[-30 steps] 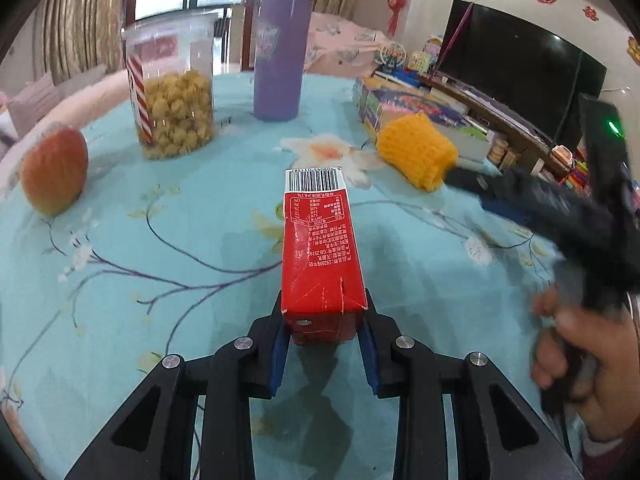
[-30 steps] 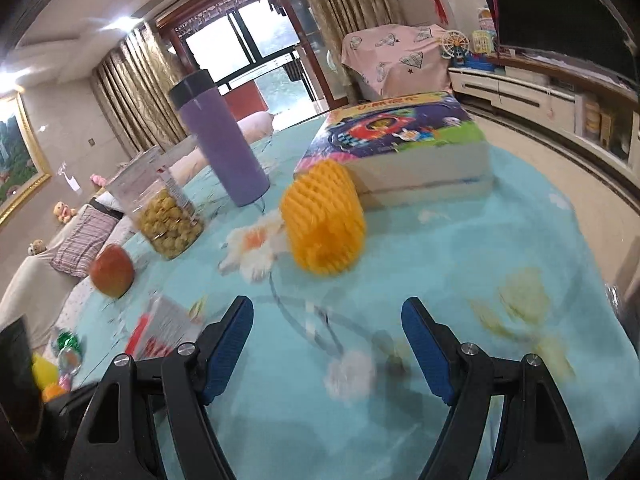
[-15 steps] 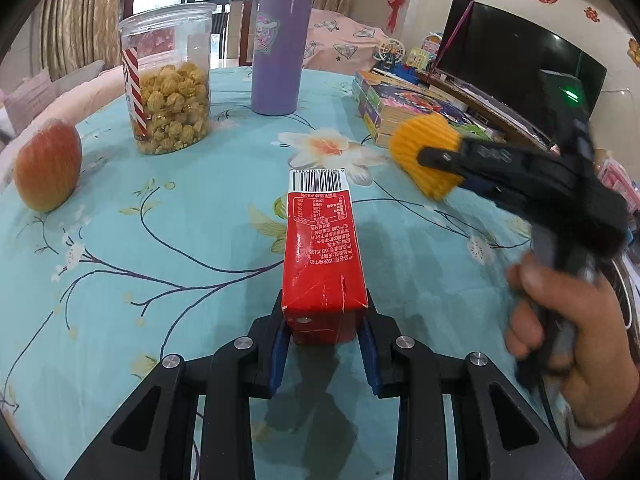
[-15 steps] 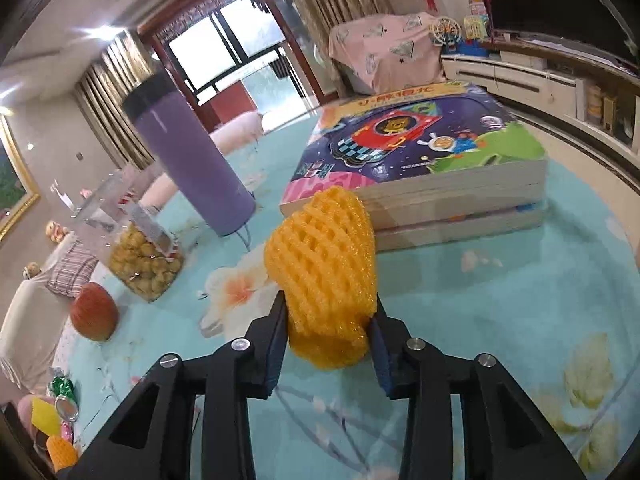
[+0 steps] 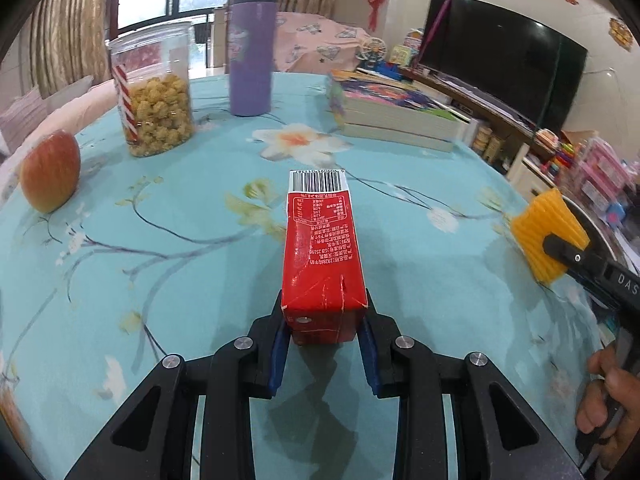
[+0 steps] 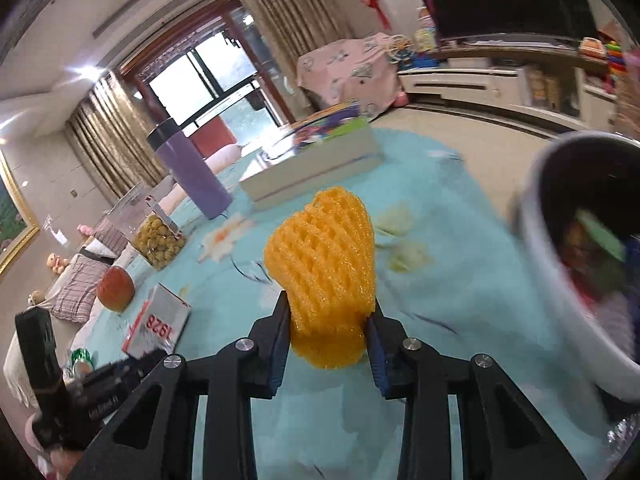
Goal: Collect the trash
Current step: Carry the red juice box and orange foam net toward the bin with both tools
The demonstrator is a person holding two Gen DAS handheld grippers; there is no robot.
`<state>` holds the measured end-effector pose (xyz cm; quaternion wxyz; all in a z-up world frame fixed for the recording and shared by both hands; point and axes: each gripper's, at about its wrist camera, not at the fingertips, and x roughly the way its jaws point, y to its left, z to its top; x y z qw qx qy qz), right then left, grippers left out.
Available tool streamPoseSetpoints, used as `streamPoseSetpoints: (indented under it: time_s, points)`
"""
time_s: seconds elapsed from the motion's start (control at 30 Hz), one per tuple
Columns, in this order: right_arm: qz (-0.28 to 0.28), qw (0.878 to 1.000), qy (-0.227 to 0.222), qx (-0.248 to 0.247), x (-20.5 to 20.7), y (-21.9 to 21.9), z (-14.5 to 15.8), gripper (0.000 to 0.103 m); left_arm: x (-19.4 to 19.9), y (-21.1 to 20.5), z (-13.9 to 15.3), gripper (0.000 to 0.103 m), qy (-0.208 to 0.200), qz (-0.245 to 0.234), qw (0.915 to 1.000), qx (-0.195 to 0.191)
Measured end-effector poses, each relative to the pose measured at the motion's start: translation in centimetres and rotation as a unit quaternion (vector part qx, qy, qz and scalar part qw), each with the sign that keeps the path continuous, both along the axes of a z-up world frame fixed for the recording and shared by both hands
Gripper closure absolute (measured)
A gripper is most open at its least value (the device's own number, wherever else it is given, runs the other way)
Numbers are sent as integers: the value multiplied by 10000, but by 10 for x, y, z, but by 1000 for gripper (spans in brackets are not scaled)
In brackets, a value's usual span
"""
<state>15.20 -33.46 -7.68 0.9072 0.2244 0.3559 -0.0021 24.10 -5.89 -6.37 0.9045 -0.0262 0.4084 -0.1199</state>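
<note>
Both grippers clamped: left gripper [image 5: 323,344] on red carton [image 5: 322,256], right gripper [image 6: 327,346] on yellow foam fruit net [image 6: 324,272].
Carton sits centre frame in left view, lying lengthwise, barcode end away, over teal floral tablecloth [image 5: 160,264]. Net centre frame in right view; white bin [image 6: 560,280] with trash at right edge, blurred. Apple [image 5: 50,170], snack jar [image 5: 154,92], purple tumbler [image 5: 251,50], books [image 5: 394,114] across upper left view.

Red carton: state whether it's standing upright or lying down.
Lying down. The red carton lies lengthwise on the table, barcode end pointing away, its near end clamped by the left gripper.
</note>
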Motion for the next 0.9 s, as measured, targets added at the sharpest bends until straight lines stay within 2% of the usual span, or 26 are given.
streamPoseSetpoints:
  time_s: [0.13,0.37,0.67,0.9]
  points:
    - [-76,9999,13,-151,-27,-6,6,69,-20,-13,3,73,68,-241,9996,-150]
    - [-23,9985,-12,-548,-62,-2,19,69,-48,-50,15,73,30,-798,9968,-71]
    - [-281,9978,-217,-559,-101,-25,47,69,-63,-102,35,74,-138,-1430,9895,161]
    - [-461,9975,-228,-485,-118,-42,49,69,-70,-125,46,74,-243,-1721,9844,283]
